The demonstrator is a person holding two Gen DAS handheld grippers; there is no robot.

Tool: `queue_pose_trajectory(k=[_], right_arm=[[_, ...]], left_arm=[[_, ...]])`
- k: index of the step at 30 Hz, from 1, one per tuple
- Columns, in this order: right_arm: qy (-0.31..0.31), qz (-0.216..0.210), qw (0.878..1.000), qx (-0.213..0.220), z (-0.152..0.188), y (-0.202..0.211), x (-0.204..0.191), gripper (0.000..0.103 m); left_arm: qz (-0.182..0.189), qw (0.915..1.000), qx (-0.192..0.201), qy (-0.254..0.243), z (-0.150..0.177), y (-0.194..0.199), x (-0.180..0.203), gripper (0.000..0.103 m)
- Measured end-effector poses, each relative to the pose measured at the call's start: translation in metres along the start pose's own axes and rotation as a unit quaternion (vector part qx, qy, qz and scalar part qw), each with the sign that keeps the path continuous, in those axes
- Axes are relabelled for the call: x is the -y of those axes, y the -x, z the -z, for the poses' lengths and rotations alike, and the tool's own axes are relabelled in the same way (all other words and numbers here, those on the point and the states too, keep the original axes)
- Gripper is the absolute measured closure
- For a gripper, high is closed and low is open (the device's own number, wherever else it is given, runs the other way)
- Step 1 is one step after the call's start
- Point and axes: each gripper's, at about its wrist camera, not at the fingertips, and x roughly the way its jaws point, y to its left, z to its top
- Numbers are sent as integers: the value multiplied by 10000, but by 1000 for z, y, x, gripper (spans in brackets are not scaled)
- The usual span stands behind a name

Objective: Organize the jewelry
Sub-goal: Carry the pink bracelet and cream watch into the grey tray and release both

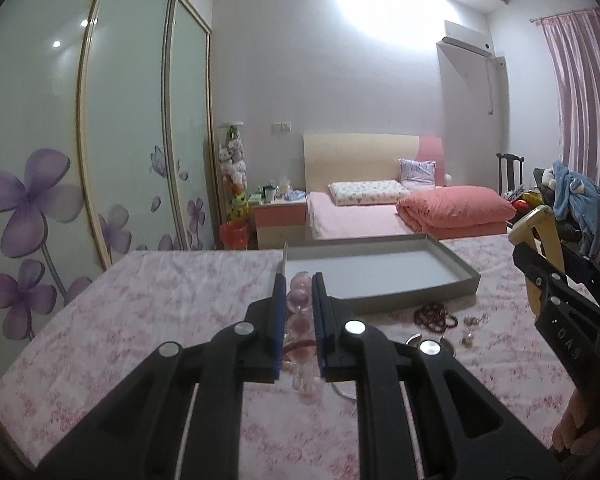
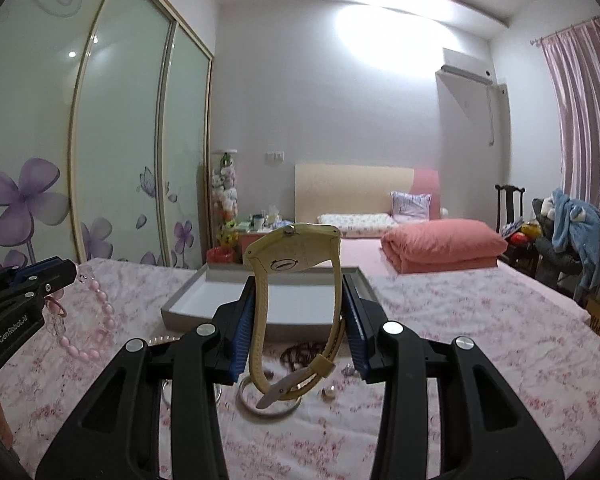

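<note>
My left gripper (image 1: 299, 284) is shut on a pink bead necklace (image 1: 297, 306), which hangs from it above the bedspread; the necklace (image 2: 100, 320) and the left gripper (image 2: 70, 274) also show in the right wrist view. My right gripper (image 2: 298, 300) is shut on a cream-yellow wristwatch (image 2: 296, 264), held upright by its strap; the watch (image 1: 540, 236) also shows at the right of the left wrist view. An open grey tray (image 1: 416, 296) with a white floor lies on the bed beyond both grippers, and it also shows in the right wrist view (image 2: 180, 312).
On the floral bedspread (image 1: 140, 312) lie a dark red bead bracelet (image 1: 436, 316), small earrings (image 1: 474, 322), and a silver bangle (image 2: 268, 406). A folded pink quilt (image 1: 456, 210) and pillows lie further back. A wardrobe stands left.
</note>
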Motion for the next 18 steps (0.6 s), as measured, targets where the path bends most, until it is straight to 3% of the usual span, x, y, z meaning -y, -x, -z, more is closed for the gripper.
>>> queue_pose_trajectory(k=[9, 18], right_arm=[[8, 81, 9997, 242, -7, -5, 4, 61], [18, 230, 9986, 467, -18, -36, 9, 61]], left_arm=[[-54, 9997, 202, -134, -18, -9, 16, 90], [-91, 9997, 191, -99, -35, -47, 22, 90]])
